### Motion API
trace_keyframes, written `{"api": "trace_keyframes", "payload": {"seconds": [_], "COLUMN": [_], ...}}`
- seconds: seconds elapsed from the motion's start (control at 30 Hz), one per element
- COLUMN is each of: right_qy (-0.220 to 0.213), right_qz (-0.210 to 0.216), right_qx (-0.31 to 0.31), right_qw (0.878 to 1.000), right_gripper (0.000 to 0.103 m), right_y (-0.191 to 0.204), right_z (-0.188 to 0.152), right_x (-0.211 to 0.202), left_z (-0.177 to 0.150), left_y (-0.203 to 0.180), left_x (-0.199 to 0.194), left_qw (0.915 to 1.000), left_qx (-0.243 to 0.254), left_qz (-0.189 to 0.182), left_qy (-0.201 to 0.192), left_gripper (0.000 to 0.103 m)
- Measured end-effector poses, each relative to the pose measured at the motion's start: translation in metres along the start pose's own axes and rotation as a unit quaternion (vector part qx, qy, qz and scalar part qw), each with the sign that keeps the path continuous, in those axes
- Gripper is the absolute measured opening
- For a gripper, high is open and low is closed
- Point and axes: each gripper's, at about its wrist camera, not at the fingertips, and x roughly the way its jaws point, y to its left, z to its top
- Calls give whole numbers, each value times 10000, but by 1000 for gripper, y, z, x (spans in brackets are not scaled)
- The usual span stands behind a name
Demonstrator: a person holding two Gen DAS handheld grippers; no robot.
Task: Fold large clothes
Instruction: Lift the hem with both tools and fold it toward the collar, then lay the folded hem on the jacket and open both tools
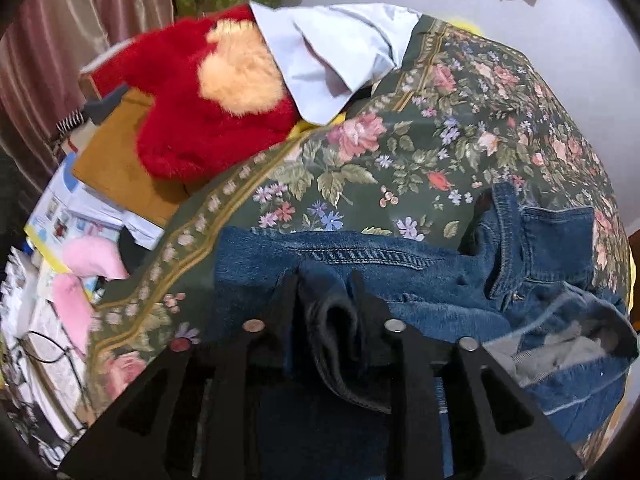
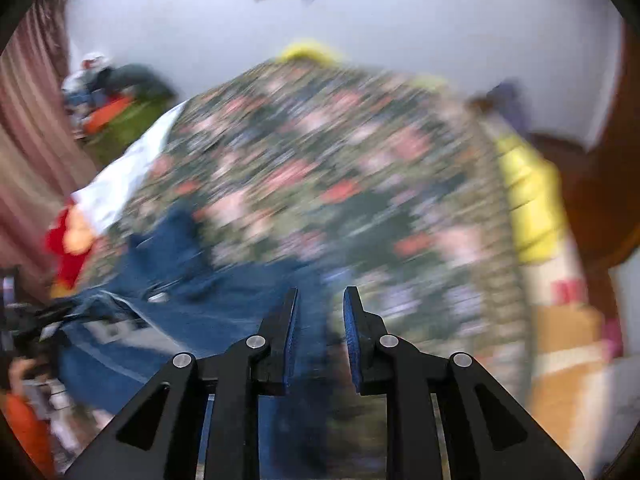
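Note:
A blue denim jacket (image 1: 420,264) lies crumpled on the floral bedspread (image 1: 420,152), collar to the right. My left gripper (image 1: 325,280) points down at its near edge. A loose fold of denim stands between its fingers (image 1: 288,300), which are apart and not pressing on it. The right wrist view is heavily blurred. There the jacket (image 2: 180,300) lies at lower left. My right gripper (image 2: 321,294) hovers over the jacket's right edge and the bedspread (image 2: 340,168), its jaws nearly together with only a narrow slit and nothing between them.
A red and cream plush cushion (image 1: 200,96) and a pale blue pillow (image 1: 332,52) lie at the bed's far left end. Boxes, papers and pink items (image 1: 80,264) crowd the floor to the left. A yellow sheet edge (image 2: 528,200) marks the bed's right side.

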Motion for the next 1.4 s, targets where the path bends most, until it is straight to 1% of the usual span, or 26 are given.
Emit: {"api": "trace_keyframes", "payload": {"seconds": [0.03,0.13,0.2,0.23,0.3,0.33,0.4,0.47,0.57,0.6,0.67,0.77,0.87,0.93,1.0,1.07,1.1,1.17,1.23,1.27,1.3,1.33,1.37,1.4], "right_qy": [-9,139,123,109,126,145,187,238,239,209,237,560,915,1081,1083,1070,1069,1116,1001,925,889,884,851,758], "right_qz": [1,328,302,232,192,255,454,592,785,819,847,936,1083,1084,932,945,954,925,738,706,774,812,720,546], "right_qx": [17,11,-181,-316,-562,-662,-846,-976,-1257,-1382,-1577,-1744,-1819,-1880,-1973,-1995,-1972,-1916,-1743,-1628,-1463,-1272,-1094,-841], "right_qw": [10000,9994,9993,9992,9982,9974,9952,9932,9887,9868,9836,9786,9730,9702,9699,9695,9698,9707,9768,9798,9822,9846,9877,9921], "right_gripper": [17,17,17,17,17,17,17,17,17,17,17,17,17,17,17,17,17,17,17,17,17,17,17,17], "right_y": [-6,-19,-19,-16,-8,-2,11,23,46,55,70,90,105,113,121,124,126,126,124,121,117,112,108,100], "right_z": [1,-3,-11,-15,-24,-30,-44,-53,-68,-74,-84,-96,-103,-105,-102,-92,-84,-64,-39,-28,-16,-5,5,17], "right_x": [-8,-32,-47,-53,-63,-66,-72,-72,-67,-64,-54,-29,-2,18,38,50,58,75,90,97,104,110,114,116], "left_z": [0,-1,-4,-7,-17,-23,-37,-53,-76,-82,-90,-98,-99,-90,-76,-58,-46,-26,-7,2,11,20,27,35], "left_y": [-1,-3,-6,-8,-15,-18,-25,-33,-47,-52,-65,-84,-97,-103,-106,-108,-109,-113,-117,-120,-122,-123,-123,-122], "left_x": [-11,-47,-70,-83,-105,-112,-124,-130,-126,-120,-100,-67,-40,-23,-8,4,9,14,16,17,20,24,25,24], "left_qw": [9999,9991,9976,9963,9924,9907,9861,9813,9764,9761,9756,9721,9700,9700,9706,9729,9750,9790,9814,9813,9806,9795,9779,9744], "left_qx": [31,180,361,502,854,1003,1342,1629,1919,1964,2076,2306,2416,2420,2397,2307,2221,2036,1908,1897,1911,1918,1916,1905], "left_qz": [-10,-16,24,78,144,146,140,103,-97,-181,-222,-112,-100,61,94,46,-42,-105,-12,95,247,468,705,1058], "left_qy": [-100,-393,-594,-698,-870,-910,-972,-1026,-982,-916,-677,-403,-243,-218,-182,-108,-72,-85,-237,-312,-355,-390,-455,-552], "left_gripper": [34,42,50,52,60,62,71,77,84,87,88,88,88,87,88,87,84,82,82,82,82,82,82,81]}}
